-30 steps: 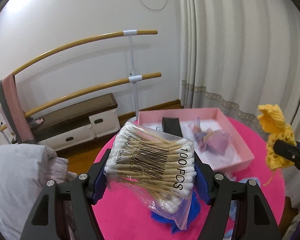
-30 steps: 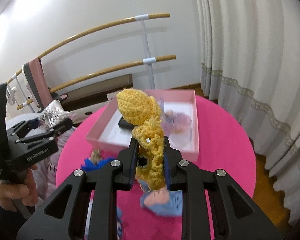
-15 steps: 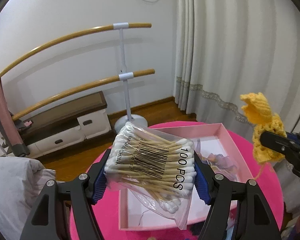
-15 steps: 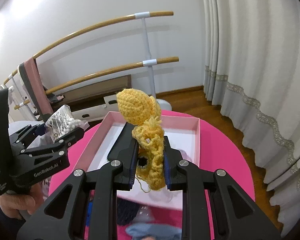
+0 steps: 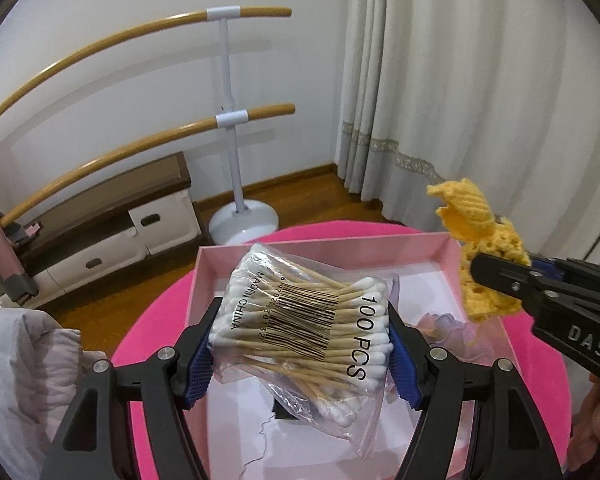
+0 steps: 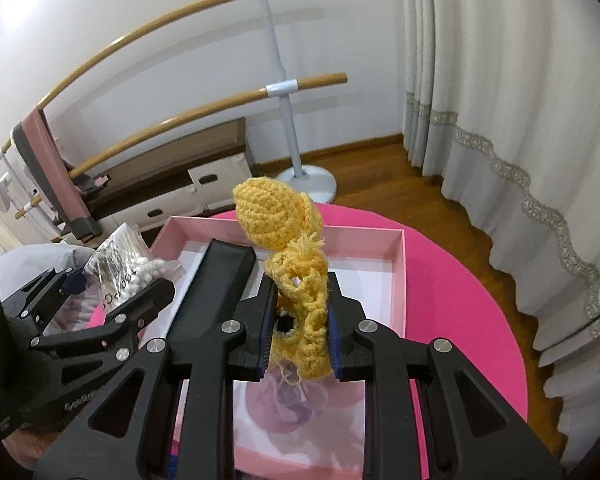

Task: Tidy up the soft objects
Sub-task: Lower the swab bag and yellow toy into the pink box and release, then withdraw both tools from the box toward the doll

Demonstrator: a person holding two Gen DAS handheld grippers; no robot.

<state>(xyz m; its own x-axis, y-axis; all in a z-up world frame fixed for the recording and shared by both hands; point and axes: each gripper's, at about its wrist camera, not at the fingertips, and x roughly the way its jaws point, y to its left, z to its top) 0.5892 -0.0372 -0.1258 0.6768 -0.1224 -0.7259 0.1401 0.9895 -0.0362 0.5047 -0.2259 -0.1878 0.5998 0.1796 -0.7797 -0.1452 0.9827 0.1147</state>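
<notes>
Pink box point(image 5: 204, 276), shallow, open-topped w/ white floor, sat on the round pink table point(image 5: 156, 320). Inside: a black rectangular object point(image 6: 212, 292) lying along the left part in right wrist view, & a sheer lilac fabric piece point(image 6: 288, 404) toward the near side; can't tell what either item is exactly. A thin loose thread lay on the white floor near the front.

Left gripper point(image 5: 300, 340) hovered over the box, fingers point(image 5: 198, 364) closed onto a clear bag of cotton swabs point(image 5: 312, 320), barcode & "100 PCS" print facing up, bag's loose end sagging down toward the box floor; not clear if it touched.

Right gripper point(image 6: 298, 320) was also above the box, fingers point(image 6: 266, 328) narrow, clamping a yellow crochet piece point(image 6: 296, 280) upright, rounded top sticking well past the tips, a yarn strand dangling below. In left wrist view that same piece showed over the box's right wall.

Behind the table: wooden barre rails on a white stand point(image 5: 230, 120), low cabinet point(image 5: 100, 240), cream curtain point(image 5: 460, 100).
</notes>
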